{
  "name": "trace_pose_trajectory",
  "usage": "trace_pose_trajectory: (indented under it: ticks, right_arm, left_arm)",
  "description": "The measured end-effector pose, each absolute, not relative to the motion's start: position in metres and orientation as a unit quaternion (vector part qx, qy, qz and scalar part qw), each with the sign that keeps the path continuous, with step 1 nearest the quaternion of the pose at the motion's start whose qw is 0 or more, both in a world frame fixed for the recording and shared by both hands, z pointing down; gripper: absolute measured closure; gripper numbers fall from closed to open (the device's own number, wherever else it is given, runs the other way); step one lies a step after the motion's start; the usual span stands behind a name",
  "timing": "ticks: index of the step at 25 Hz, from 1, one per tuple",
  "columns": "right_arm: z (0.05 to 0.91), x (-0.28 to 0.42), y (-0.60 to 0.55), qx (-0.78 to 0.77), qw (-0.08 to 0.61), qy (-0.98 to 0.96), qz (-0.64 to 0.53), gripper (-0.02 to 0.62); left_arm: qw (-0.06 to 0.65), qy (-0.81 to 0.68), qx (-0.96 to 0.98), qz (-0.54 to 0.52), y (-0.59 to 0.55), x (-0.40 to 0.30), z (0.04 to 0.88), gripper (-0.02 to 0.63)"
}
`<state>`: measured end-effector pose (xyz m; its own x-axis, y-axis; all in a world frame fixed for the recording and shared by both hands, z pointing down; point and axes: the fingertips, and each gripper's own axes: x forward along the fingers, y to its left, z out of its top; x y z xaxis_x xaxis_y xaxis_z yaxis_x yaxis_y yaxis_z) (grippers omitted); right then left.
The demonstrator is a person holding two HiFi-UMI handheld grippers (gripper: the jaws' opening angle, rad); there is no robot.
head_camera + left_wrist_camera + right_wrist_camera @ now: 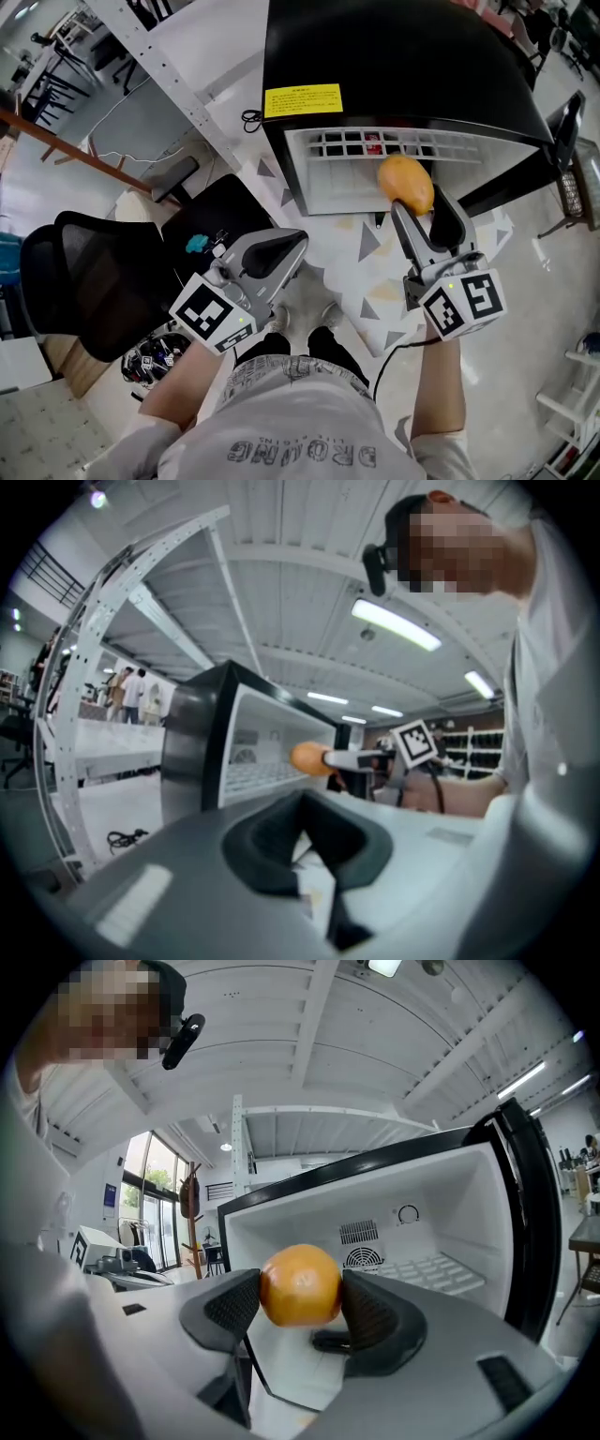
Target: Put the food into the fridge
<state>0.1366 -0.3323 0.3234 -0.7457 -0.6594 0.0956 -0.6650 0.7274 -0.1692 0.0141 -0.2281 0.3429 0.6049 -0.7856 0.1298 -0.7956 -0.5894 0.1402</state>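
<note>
A black mini fridge (403, 56) stands open on the floor ahead, showing its white inside (441, 1232) and a wire shelf (394, 145). My right gripper (419, 202) is shut on a round orange fruit (405, 183), held just in front of the opening. In the right gripper view the fruit (300, 1284) sits squeezed between the two black pads (370, 1314). My left gripper (295, 242) hangs lower left of the fridge, shut with nothing in it. The left gripper view shows the fruit (307, 757) at the fridge mouth (253, 752).
The fridge door (525, 1222) swings out on the right. A black office chair (84, 281) stands at the left. A white perforated rack post (159, 70) runs behind it. A patterned mat (375, 272) lies under the fridge front. The person's feet (300, 314) are below.
</note>
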Motion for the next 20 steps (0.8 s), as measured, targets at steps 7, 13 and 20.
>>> trace_pose_trajectory:
  ticks: [7,13,20]
  right_arm:
    - [0.323,0.123,-0.365,0.348,0.009,-0.933,0.089,0.322]
    - [0.326,0.110,-0.390,0.343,0.007,-0.935,0.089,0.322]
    - [0.336,0.094,-0.414,0.346,0.029,-0.935,0.070,0.322]
  left_arm:
    - [0.094,-0.458,0.883,0.028,-0.238,0.010,0.348,0.600]
    - [0.103,-0.469,0.877,0.026,-0.246,0.002,0.354,0.600]
    - [0.109,-0.481,0.870,0.025,-0.253,-0.010,0.358,0.600]
